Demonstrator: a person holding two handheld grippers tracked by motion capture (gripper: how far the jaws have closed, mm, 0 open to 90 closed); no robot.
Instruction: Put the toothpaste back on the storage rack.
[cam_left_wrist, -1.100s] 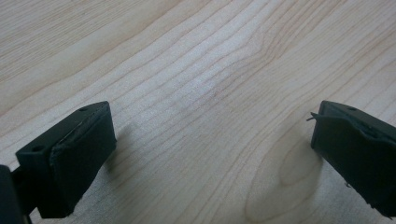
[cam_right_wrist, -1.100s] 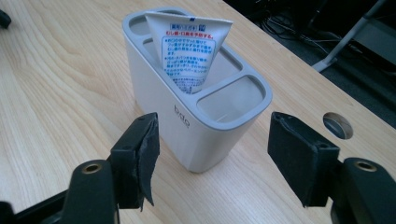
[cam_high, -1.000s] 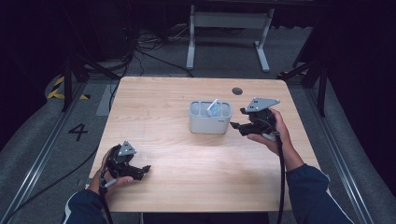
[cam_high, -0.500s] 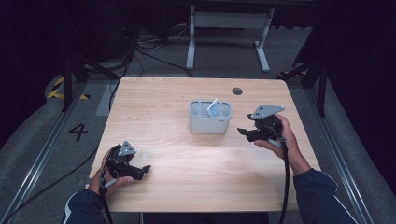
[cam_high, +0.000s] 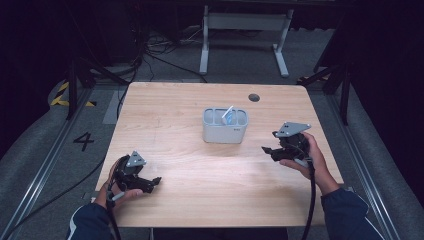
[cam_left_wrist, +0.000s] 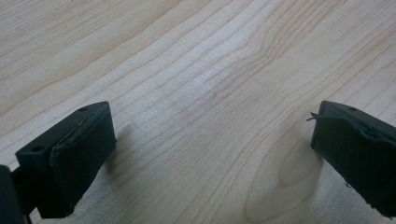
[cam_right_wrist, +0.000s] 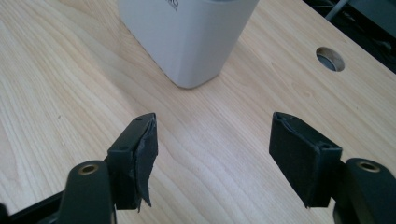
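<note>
A light wooden table (cam_high: 200, 200) sits in a dark room. Near its middle stands a grey holder (cam_high: 225, 126) with small open pockets on top, and a thin white and blue thing (cam_high: 228, 115) sticks up from the middle pocket, leaning a bit. A small round hole (cam_high: 254, 97) is in the table top behind the holder, near the far edge.

The right gripper (cam_high: 270, 151) is held just above the table to the right of the holder, near it but not touching. Its jaws are wide apart with nothing between them — they point at the holder's side, with bare wood in between.

The left gripper (cam_high: 151, 183) rests low at the near left part of the table, well apart from the holder. Its jaws are spread wide too — just wood under them.

Past the table are a white metal frame (cam_high: 245, 22) and black cables (cam_high: 160, 55) on the grey floor, and a number 4 (cam_high: 83, 141) is marked on the floor at the left.
</note>
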